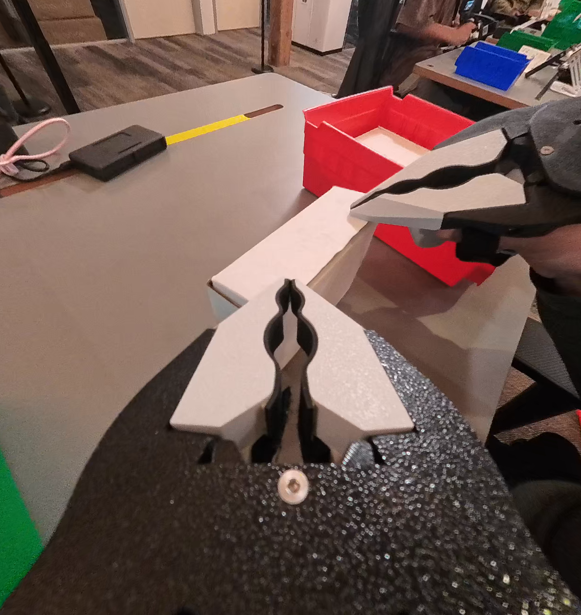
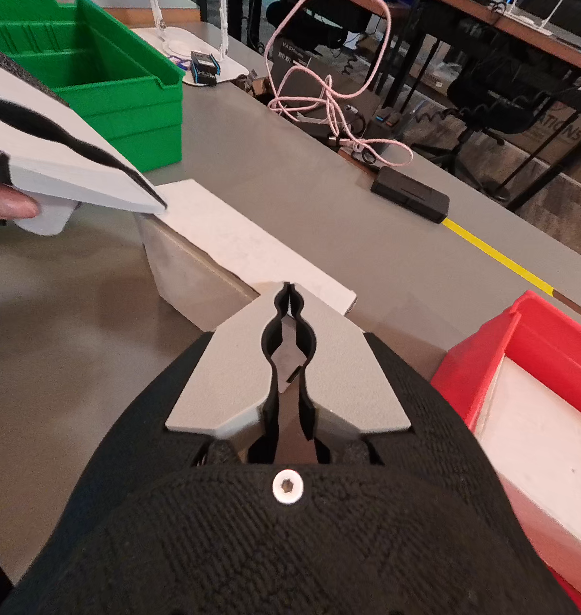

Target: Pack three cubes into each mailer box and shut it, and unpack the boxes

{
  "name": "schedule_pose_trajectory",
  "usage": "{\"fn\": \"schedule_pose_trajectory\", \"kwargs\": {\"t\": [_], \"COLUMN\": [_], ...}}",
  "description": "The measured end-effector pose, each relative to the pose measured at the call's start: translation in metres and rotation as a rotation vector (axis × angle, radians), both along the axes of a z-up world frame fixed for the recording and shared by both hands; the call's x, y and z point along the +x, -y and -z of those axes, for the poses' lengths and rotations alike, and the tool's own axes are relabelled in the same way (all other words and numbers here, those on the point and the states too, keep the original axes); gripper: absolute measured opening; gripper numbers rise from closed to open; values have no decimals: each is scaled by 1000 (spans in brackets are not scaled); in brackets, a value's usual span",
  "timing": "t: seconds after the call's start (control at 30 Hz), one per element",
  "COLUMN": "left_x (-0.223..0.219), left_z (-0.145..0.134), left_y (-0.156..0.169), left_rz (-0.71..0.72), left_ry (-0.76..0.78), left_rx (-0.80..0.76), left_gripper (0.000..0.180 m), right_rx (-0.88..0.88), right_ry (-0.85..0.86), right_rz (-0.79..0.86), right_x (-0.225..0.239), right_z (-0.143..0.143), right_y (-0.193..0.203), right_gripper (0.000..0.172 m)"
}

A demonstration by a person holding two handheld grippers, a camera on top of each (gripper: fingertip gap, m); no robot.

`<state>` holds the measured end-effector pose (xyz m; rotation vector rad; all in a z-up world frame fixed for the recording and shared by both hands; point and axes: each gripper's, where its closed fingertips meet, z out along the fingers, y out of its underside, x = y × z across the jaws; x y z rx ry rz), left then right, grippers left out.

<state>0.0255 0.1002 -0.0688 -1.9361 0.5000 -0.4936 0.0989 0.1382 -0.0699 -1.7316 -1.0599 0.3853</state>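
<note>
Both grippers are closed, empty, tips pressed on the white mailer box: left gripper on its near end, right gripper on the opposite end, box directly beneath each. Likely shutting the lid; next, even downward pressure to seat the flap

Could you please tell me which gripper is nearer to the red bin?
Right. The right gripper rests on the white mailer box beside the red bin; the left gripper is at the box's far end.

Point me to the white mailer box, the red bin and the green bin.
White mailer box (image 1: 292, 246): left wrist view, on its top panel.
Red bin (image 1: 335, 159): left wrist view, on its outer wall.
Green bin (image 2: 139, 100): right wrist view, on its front wall.
</note>
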Motion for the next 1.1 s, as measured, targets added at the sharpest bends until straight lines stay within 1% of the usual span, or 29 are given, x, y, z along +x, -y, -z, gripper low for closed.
{"fn": "schedule_pose_trajectory", "kwargs": {"t": [0.03,0.2,0.4,0.5,0.57,0.6,0.63,0.67,0.7,0.77,0.83,0.9,0.93,0.97,1.03,1.1], "left_x": [0,0,1,1,1,1,1,4,3,-2,-8,-11,-8,-3,6,14], "left_z": [2,7,7,6,4,2,-2,-6,-12,-24,-33,-43,-48,-53,-60,-65], "left_y": [0,1,0,0,-1,-1,-2,0,3,8,18,32,39,47,61,75], "left_rz": [-2,-39,-82,-79,-77,-85,-90,-82,-84,-114,-158,-189,-179,-155,-126,-113], "left_ry": [4,-33,-115,-95,-87,-75,-50,-23,-1,0,-48,-96,-108,-119,-144,-202], "left_rx": [-8,4,54,77,122,154,198,251,311,469,654,802,853,902,1010,1126], "left_gripper": [0,0,0,0,0,0,13,31,35,46,58,65,70,73,82,92], "right_rx": [-8,-31,7,15,35,73,131,194,247,337,395,369,331,282,237,234], "right_ry": [1,-3,-11,-33,-49,-49,-40,-51,-79,-143,-139,-51,17,95,249,421], "right_rz": [7,27,48,61,63,54,36,17,-27,-124,-200,-302,-357,-433,-570,-596], "right_x": [0,1,1,1,1,0,-1,-3,-9,-19,-27,-36,-39,-43,-47,-47], "right_z": [2,7,7,7,6,3,1,-4,-9,-21,-26,-19,-12,-3,10,18], "right_y": [0,1,2,2,1,0,1,3,11,31,43,51,53,58,66,52], "right_gripper": [0,0,0,0,0,0,1,21,37,47,57,74,90,96,99,107]}}
